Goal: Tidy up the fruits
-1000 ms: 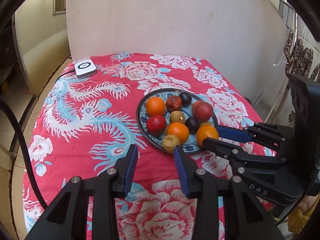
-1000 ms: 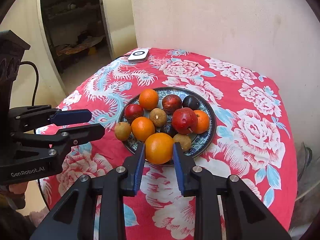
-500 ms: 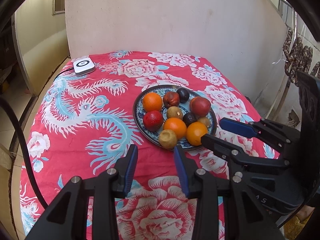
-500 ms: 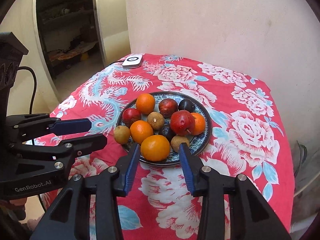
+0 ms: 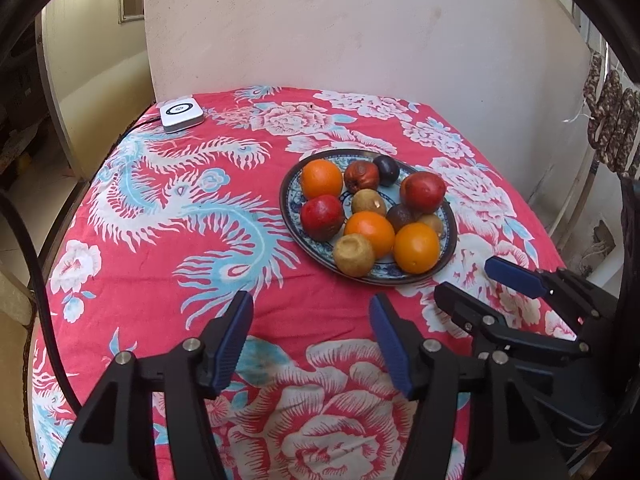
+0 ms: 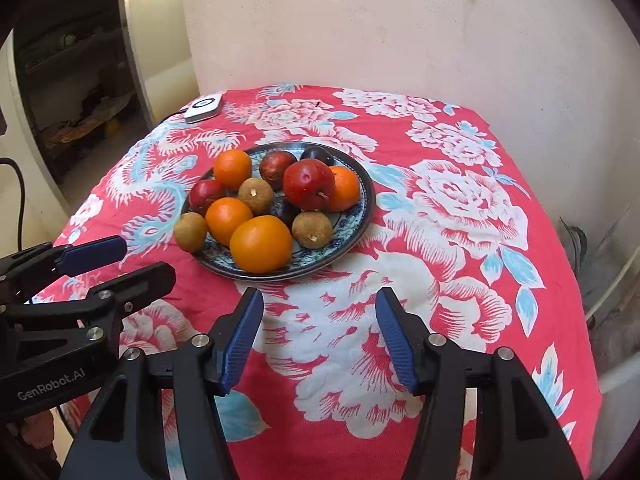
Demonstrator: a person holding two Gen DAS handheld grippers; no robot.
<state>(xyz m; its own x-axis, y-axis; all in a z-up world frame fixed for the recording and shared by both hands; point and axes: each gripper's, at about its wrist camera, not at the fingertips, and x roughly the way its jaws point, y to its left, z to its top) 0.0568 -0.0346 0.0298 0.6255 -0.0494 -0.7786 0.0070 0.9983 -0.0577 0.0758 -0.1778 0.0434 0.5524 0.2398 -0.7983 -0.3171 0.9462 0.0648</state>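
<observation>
Fruits [image 6: 276, 204] piled on plate [image 6: 366, 204]; fourth orange [image 6: 343, 188] visible only right view.

A home: a worktop under a red floral phoenix-print cloth [image 5: 168, 216], a patterned blue ceramic plate [image 5: 289, 216] of fruit, plastered walls [image 6: 400, 28].

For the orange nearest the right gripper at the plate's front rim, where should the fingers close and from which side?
Grip the front orange across its widest middle, coming from above and the near side with the right gripper, whose empty jaws are opening. A brown fruit and another orange crowd its flanks, so lowering the fingers steeply looks safest.
</observation>
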